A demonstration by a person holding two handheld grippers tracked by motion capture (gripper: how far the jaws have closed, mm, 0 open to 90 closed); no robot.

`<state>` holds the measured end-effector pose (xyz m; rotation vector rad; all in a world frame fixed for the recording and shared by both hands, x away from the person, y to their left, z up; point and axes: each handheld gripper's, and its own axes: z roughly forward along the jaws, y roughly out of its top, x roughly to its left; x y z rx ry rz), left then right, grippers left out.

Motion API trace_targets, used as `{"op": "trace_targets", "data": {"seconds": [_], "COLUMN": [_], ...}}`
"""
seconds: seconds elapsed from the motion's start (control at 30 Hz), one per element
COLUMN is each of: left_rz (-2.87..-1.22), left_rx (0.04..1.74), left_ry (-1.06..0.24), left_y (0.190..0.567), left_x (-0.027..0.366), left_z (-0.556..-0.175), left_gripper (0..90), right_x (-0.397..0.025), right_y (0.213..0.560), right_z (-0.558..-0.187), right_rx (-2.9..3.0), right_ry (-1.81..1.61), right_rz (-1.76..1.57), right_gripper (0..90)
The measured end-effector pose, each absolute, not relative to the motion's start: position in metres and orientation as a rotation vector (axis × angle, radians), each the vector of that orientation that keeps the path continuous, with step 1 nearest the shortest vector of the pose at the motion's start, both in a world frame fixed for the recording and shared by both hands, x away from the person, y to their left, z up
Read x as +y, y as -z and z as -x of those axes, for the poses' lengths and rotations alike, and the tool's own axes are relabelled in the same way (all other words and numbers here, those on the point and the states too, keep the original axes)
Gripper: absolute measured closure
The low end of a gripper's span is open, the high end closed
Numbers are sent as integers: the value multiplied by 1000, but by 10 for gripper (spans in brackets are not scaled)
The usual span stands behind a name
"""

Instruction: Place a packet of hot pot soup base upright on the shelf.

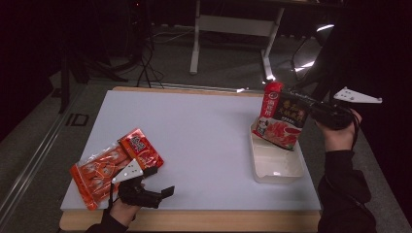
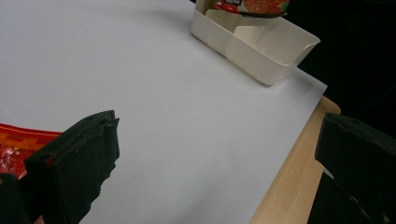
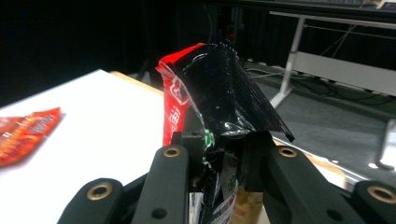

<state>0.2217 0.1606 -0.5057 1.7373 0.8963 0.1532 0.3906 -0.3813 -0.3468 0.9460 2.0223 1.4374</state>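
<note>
In the high view, the right hand-held gripper [image 1: 302, 103] is raised above the right edge of the table [image 1: 204, 131], its jaws clenched on the upper edge of a red and black sauce packet [image 1: 280, 121]. The packet hangs tilted, its lower end over the far end of a cream plastic tray [image 1: 277, 167] that sits along the right edge. The left hand-held gripper [image 1: 163, 183] lies low at the near left corner of the table, its jaws spread and holding nothing. Just beside it, towards the left edge, lie two packets: a small red packet [image 1: 142, 148] that overlaps a clear orange packet [image 1: 97, 175].

In the left gripper view, the two black jaws stand wide apart with bare white table [image 2: 154, 98] between them. A strip of the small red packet [image 2: 23, 135] shows behind the left jaw. The cream plastic tray [image 2: 261, 56] stands at the far side, near the table's wooden rim, and the bottom of the sauce packet [image 2: 254, 7] hangs over its far end.

In the right gripper view, the jaws of the right hand-held gripper [image 3: 219, 154] pinch the sauce packet [image 3: 219, 93], whose crumpled black top and red edge rise above the fingertips [image 3: 187, 142]. At the far left edge of the table, the clear orange packet [image 3: 25, 133] lies flat.
</note>
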Motion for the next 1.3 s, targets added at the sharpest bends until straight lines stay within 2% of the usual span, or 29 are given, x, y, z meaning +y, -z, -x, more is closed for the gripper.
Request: {"op": "trace_targets", "data": {"seconds": [0.2,0.8,1.3], "left_rz": [-1737,-1735,-1764], "left_rx": [901,909,916], "left_ry": [-150,-145,-200], "left_y": [507,509,511], "left_x": [161,161,157], "left_z": [-222,-223,-223], "left_gripper": [4,3,4], "right_x": [-374,-364,-382], "right_y": [359,383,412], "right_z": [-399,-407,-396], "right_rx": [2054,2152,2120], "right_ry": [-1357,-1464,-1496], "right_rz": [-913,-883,-1018], "right_gripper": [759,733,673]}}
